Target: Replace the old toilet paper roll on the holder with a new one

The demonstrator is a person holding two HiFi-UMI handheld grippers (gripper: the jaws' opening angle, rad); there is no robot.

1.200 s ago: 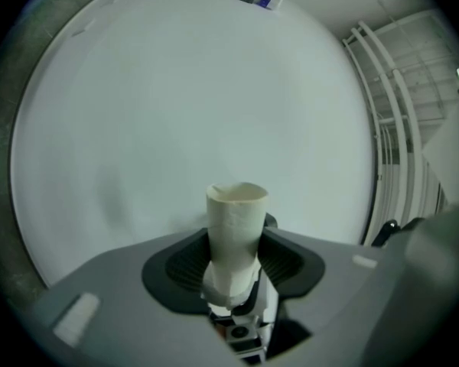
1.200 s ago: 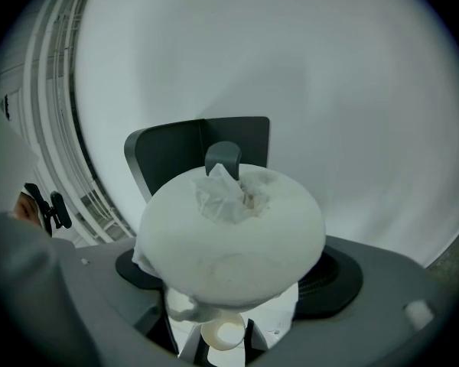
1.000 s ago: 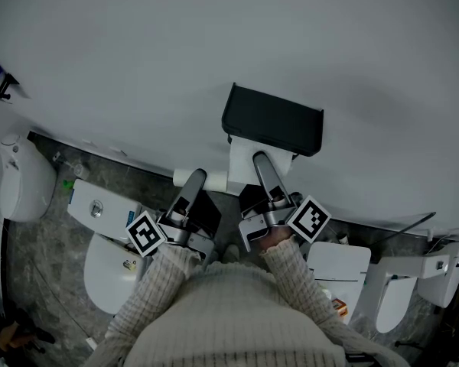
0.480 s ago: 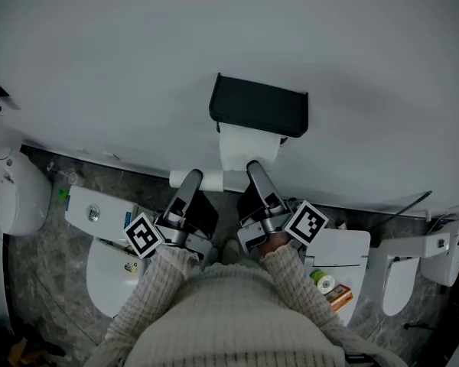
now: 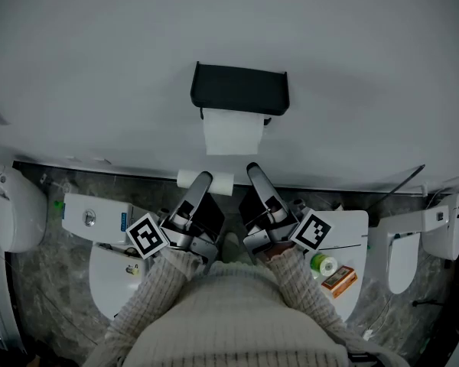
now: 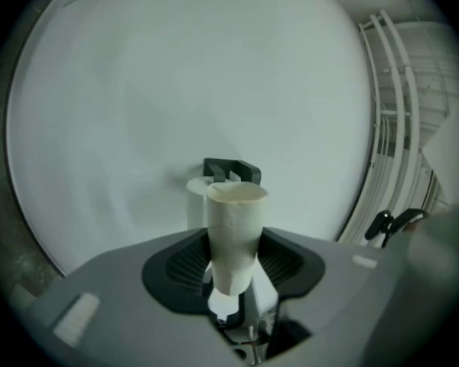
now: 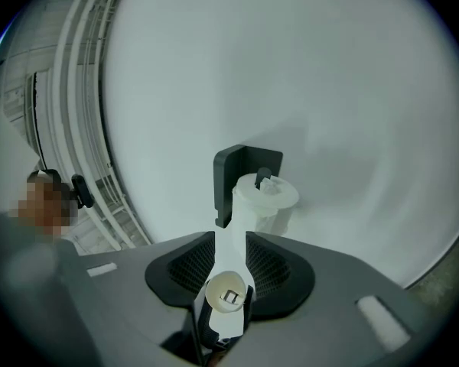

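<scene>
At the left edge of the grey stone floor (image 5: 42,281) stands a white ceramic toilet (image 5: 15,205), and beside it a second white toilet with a round button on its tank (image 5: 92,219). Both stand against the foot of the plain pale wall (image 5: 229,21). Next comes the left gripper (image 5: 200,183), held out from a cream knitted sleeve (image 5: 149,297). Its jaws are clamped on the old cream cardboard tube (image 6: 233,228), which is bare of paper. In the left gripper view the tube stands upright between the ribbed black pads. In the head view it lies crosswise, just below the holder and apart from it. The black box-shaped paper holder (image 5: 239,90) is fixed on the middle of the wall, and the new white toilet paper roll (image 5: 232,132) hangs under it with a sheet down. The tube stands in front of the holder in the left gripper view and covers a part of the roll. To the right, the right gripper (image 5: 253,171) points up at the holder from below and does not touch it. Its jaws have just been closing and now leave only a narrow gap, with nothing gripped in it. Further right is the flat white top of a third toilet (image 5: 350,232). A small green roll (image 5: 323,264) and an orange box (image 5: 340,280) lie near its near left corner, close to the right sleeve. A thin dark rod (image 5: 398,188) leans beyond it, and a fourth white toilet (image 5: 417,243) stands at the right edge.
</scene>
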